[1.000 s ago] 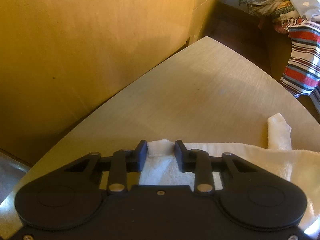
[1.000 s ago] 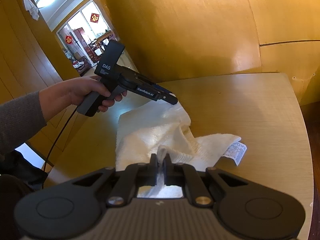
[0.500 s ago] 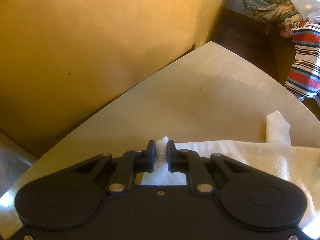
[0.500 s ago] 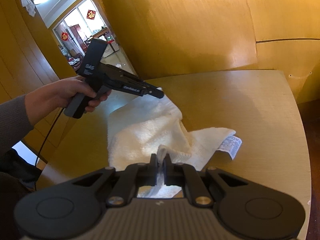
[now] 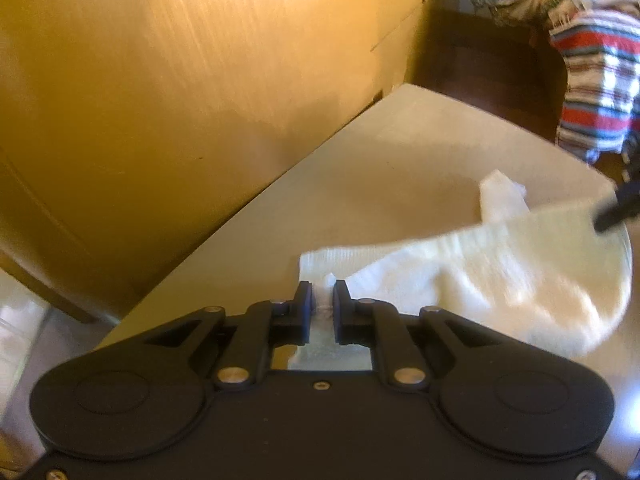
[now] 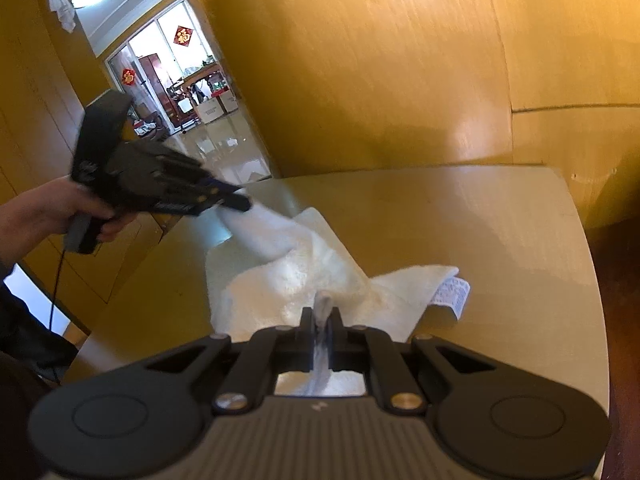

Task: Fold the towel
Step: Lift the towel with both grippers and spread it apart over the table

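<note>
Both corners pinched: left tool pressed together on one corner of the white terry cloth towel, right tool clamped on another. Slung between the two, rest sagging onto the pale wooden bench. Seen from the right wrist, long axis toward ten o'clock, left tool lifted there. Likely next: drawing the span taut, then laying over.

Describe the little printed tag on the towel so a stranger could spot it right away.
Start at the pale wooden table and find the white towel on it. At the towel's corner on the right hangs the care label: small, flat and printed, unlike the fluffy plain cloth around it.
</note>
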Demonstrator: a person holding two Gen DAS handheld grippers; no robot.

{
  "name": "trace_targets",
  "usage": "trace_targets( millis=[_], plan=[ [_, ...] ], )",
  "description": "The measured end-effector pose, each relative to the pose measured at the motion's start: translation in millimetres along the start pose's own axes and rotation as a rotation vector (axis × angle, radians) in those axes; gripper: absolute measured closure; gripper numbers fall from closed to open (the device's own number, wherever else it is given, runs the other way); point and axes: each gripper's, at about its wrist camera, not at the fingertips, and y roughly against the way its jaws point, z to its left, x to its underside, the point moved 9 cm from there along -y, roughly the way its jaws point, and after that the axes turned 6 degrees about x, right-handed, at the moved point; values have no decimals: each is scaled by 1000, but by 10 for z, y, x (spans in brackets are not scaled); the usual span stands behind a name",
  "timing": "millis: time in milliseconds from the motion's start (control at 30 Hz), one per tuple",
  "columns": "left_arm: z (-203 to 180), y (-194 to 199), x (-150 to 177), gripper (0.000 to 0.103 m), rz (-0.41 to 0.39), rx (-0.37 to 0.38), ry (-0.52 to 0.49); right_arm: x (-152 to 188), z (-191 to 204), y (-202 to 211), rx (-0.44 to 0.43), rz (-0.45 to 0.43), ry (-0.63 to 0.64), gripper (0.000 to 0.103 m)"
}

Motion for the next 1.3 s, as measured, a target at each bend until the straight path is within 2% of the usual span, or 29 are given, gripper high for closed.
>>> trace_targets(
  millis=[33,133,300,500,733,867,967,1200,1300],
  plan=[
    [-32,68,45,95,4,-12,-11,-4,24,17,3,-4,11,97],
    [-131,208,260,95,33,23,32,35,82,35,10,0,39,97],
    [-217,293,503,95,32,-29,78,129,180,18,16,24,74,97],
    [-357,368,723,96,21,-96,78,198,205,-10,21,46,89,97],
    [-411,448,927,96,10,-109,205,244,281,-1,6,81,107,97],
    [-165,637,719,96,-52,-154,258,3,224,29,36,41,126,97],
    [73,791,480,96,-102,-196,275,-344,131,58,69,-9,127,97],
    [690,1248,-425,96,-259,-316,286,-1323,17,195,137,-170,154,97],
    [891,1510,-830,96,-335,-368,279,-1822,40,343,157,-274,165,97]
  ],
)
